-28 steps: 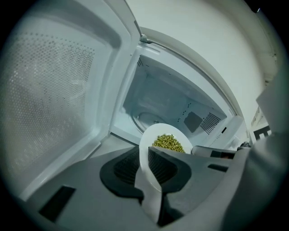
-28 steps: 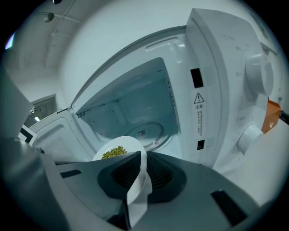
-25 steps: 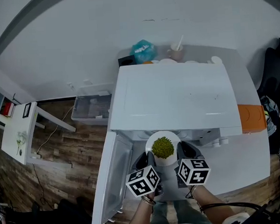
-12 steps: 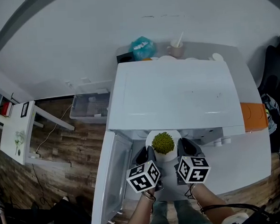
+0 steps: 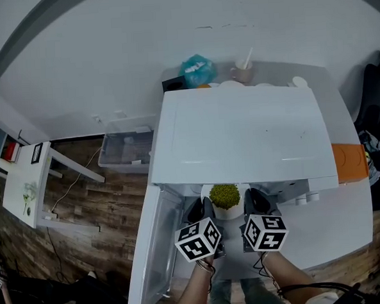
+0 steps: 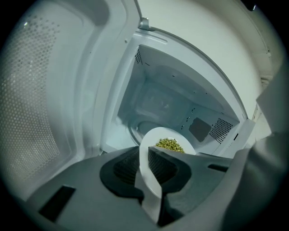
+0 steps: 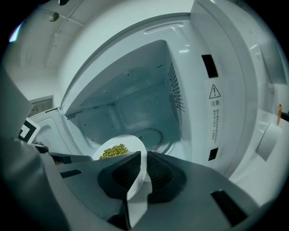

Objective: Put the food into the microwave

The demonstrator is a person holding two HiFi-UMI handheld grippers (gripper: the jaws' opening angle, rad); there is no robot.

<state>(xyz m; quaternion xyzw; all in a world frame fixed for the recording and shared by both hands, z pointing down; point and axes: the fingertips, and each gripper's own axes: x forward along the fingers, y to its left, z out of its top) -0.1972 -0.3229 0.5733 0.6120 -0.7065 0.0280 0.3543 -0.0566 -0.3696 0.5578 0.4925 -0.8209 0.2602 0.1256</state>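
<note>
The left gripper (image 6: 146,158) is clamped on the near left rim of a white plate (image 6: 152,140), with its dark ribbed pads pressed to the rim from both sides. The right gripper (image 7: 141,164) bites the plate's near right rim in the same way. Between the two grippers and just ahead of their tips, the plate carries a low heap of small green beans (image 6: 170,144) — the food lies in the plate's middle, clear of both pairs of pads.

Straight ahead of the jaws opens the white cavity (image 6: 167,101) of the microwave (image 5: 240,132), and the plate is held at its mouth. To the left gripper's left stands the open door (image 6: 36,113), its inner face dotted with fine mesh. That gripper's view also shows vent holes low on the cavity's far right wall. The right gripper view instead shows a round recess (image 7: 151,134) in the cavity floor beyond the plate, and to the right of the jaws a front panel with a warning label (image 7: 215,110).

Only the head view looks over the microwave's flat top, whose front edge hides the plate's far part. Beyond it, well ahead of both grippers, sit a blue bag (image 5: 196,69) and a cup (image 5: 241,70) with a stick in it. An orange block (image 5: 350,163) lies off to the right — and far left, on the wooden floor, a clear bin (image 5: 125,149).
</note>
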